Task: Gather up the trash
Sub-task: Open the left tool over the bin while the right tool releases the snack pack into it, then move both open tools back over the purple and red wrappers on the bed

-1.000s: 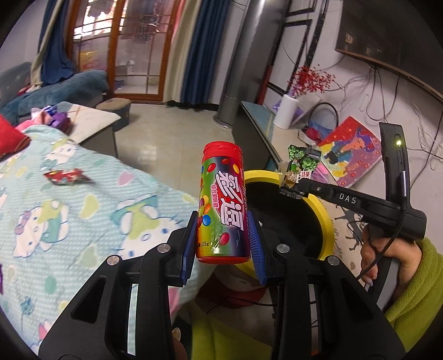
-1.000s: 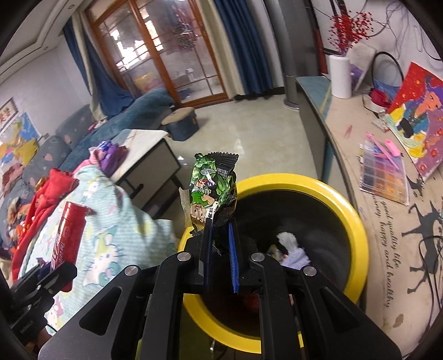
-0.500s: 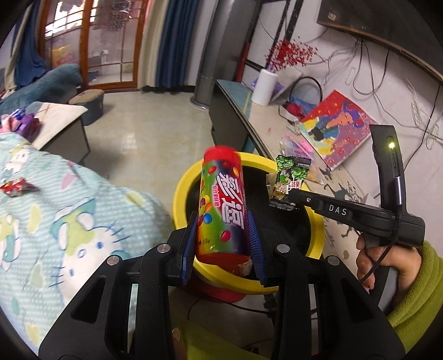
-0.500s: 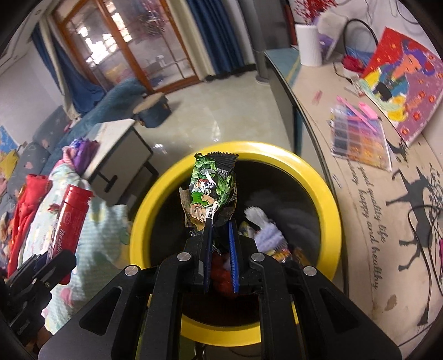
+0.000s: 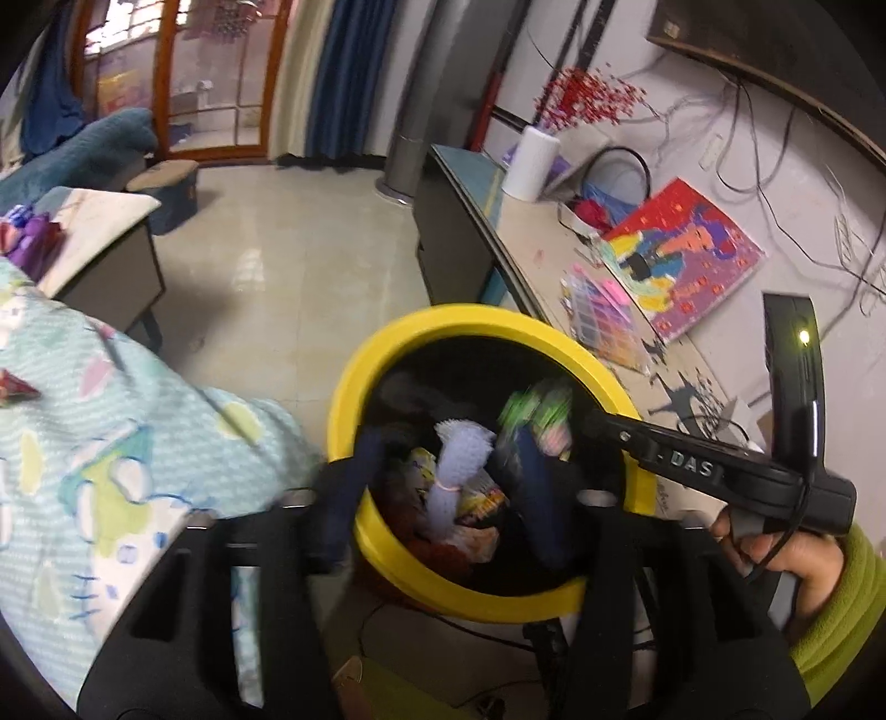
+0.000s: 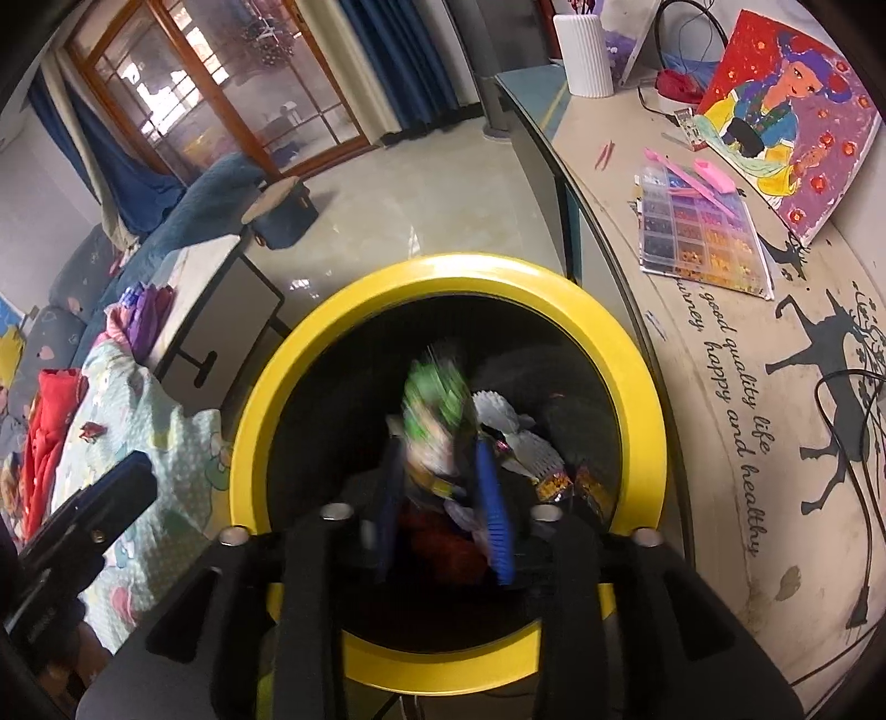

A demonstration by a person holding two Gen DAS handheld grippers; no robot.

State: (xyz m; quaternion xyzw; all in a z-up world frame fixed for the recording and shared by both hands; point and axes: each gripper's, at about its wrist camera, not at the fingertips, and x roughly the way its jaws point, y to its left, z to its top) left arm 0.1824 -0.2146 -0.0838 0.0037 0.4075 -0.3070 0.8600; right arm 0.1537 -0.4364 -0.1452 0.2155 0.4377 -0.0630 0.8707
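Both tools hover over the yellow-rimmed trash bin (image 6: pixel 637 354). The left tool (image 5: pixel 443 493) has just spread, empty. The right tool (image 6: pixel 443 493) has just spread; a blurred green wrapper (image 6: pixel 437 404) sits loose between its jaws.

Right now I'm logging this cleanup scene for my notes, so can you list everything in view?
bin: one, yellow rim, black inside, on the floor by the bed
green wrapper: one, blurred, loose over the bin between the right gripper's parted jaws
trash in bin: several pieces, pale lilac, red, printed, at the bottom
blanket: one, light blue with cartoon print, left of the bin
red wrapper: one, lying on the blanket
painting: one, red and purple, on the long table
bead tray: one, multicoloured, beside the painting
white vase: one, at the table's far end
left gripper: jaws just opened, nothing between them
right gripper: jaws just opened
hand: one, green sleeve, holding the right gripper
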